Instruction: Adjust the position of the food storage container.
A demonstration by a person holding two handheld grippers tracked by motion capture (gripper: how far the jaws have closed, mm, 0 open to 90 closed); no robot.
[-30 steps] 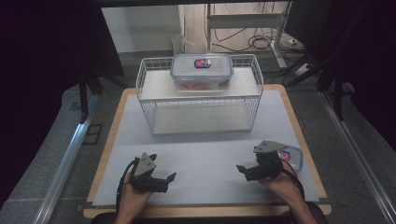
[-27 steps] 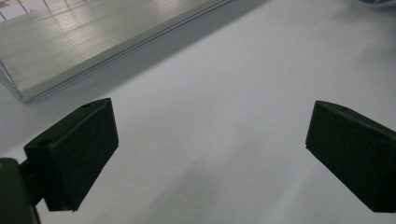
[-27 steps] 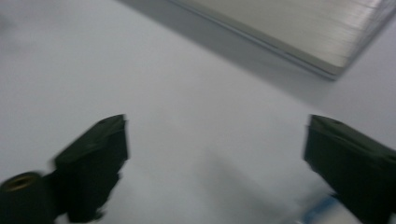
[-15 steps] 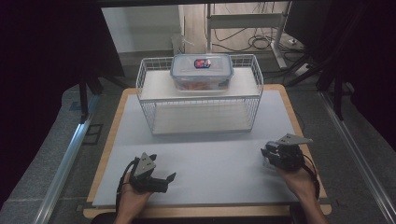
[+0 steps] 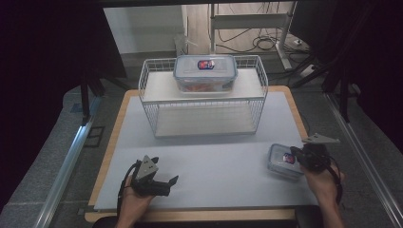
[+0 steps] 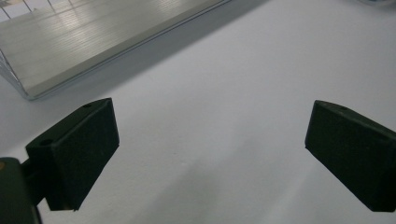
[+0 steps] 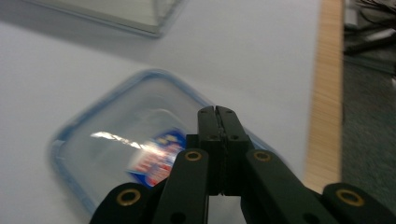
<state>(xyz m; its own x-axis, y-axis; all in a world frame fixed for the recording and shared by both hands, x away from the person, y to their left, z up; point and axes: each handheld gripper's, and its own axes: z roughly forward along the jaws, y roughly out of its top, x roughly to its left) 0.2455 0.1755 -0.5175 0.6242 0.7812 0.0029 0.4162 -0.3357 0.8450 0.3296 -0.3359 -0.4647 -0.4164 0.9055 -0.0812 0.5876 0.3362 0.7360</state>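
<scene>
Right gripper [image 5: 295, 156] over lidded container [image 5: 281, 161], near the table's [image 5: 214, 152] right edge.

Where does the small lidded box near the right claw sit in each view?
High view: the box lies low right on the white mat, just left of the right claw.
Left gripper view: not in it.
Right gripper view: the box lies centre-left, under the shut claw.
Shared landmark: the wire rack, whose corner sits top centre in the right gripper view.

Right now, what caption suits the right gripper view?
Right gripper, fingers pressed together, above a clear lidded container on the white table.
</scene>
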